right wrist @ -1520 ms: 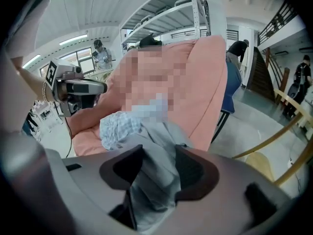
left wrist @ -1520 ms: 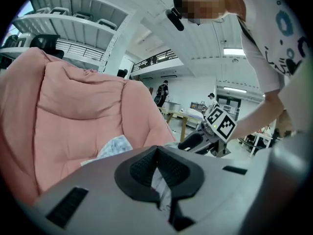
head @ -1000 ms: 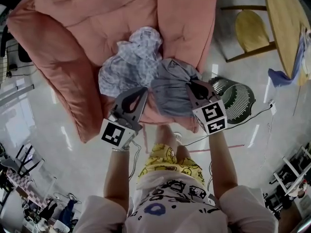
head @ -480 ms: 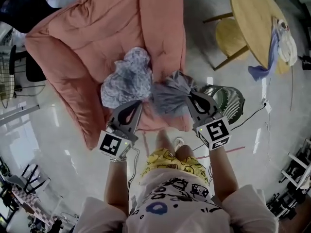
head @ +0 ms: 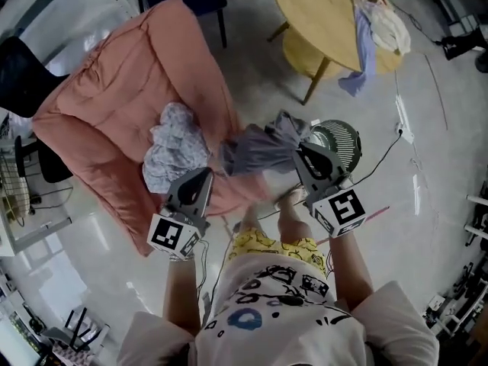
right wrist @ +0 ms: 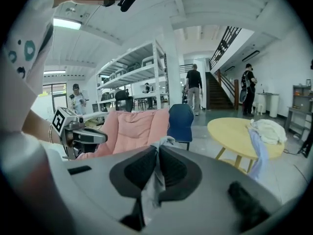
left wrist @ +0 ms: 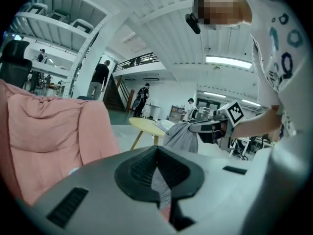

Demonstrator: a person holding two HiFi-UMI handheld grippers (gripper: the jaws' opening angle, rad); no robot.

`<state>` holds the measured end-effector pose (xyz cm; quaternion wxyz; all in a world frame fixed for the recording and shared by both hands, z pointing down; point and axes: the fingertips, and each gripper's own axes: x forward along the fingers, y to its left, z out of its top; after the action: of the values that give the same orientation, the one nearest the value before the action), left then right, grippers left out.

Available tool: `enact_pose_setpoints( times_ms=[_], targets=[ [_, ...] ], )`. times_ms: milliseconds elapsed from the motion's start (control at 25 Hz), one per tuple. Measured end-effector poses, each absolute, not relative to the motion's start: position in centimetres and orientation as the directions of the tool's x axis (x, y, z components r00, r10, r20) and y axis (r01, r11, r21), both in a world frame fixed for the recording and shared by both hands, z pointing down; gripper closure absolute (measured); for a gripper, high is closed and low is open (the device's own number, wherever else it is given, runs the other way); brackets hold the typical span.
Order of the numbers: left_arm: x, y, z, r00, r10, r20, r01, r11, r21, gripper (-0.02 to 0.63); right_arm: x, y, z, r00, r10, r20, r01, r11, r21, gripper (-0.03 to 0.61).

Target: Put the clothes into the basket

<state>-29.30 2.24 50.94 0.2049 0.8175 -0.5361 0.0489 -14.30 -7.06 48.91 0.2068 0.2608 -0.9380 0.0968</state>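
Right claw (right wrist: 157, 150): jaws closed on a fold of the grey garment (head: 252, 149), with a tuft standing out past the tips. In the head view this claw (head: 301, 152) sits just beside the left rim of the dark slatted basket (head: 352, 145). The basket stands on the floor, off the tabletop's near edge. From the grip the garment stretches leftward, clear of the basket, and its far end lies over the front edge of the pink padded chair (head: 107, 120).

Left claw (left wrist: 156, 152): tips drawn together. A grey sliver shows in the slit behind them; whether it is cloth cannot be told. It hovers (head: 204, 177) over the chair's front edge, near the garment's free end.

Surroundings: a pale checked garment (head: 169, 145) lies bunched on the chair seat. More clothes (head: 380, 15) hang over the right edge of the round yellow tabletop (head: 316, 10). A cable (head: 385, 152) crosses the floor beside the basket. A blue chair (right wrist: 180, 117) stands behind the pink one.

Pose: both forearms reach forward from the body, the right (head: 347, 269) angled toward the basket and the left (head: 179, 284) nearly straight ahead.
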Motion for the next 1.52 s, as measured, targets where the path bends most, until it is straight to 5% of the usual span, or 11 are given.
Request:
enact_pose_setpoints(
  times_ms=[840, 1520],
  targets=[
    [-5.8, -7.8, 41.0, 0.591, -0.779, 0.210, -0.807, -0.568, 0.164, 0.611, 15.5, -11.4, 39.0, -0.626, -0.722, 0.296, -0.765, 0.642, -0.052, 0.537],
    [6.5, -16.2, 40.1, 0.732, -0.648, 0.210, -0.676, -0.729, 0.110, 0.611, 23.8, -14.0, 41.1, -0.599, -0.739, 0.307, -0.791, 0.605, -0.087, 0.537]
  ],
)
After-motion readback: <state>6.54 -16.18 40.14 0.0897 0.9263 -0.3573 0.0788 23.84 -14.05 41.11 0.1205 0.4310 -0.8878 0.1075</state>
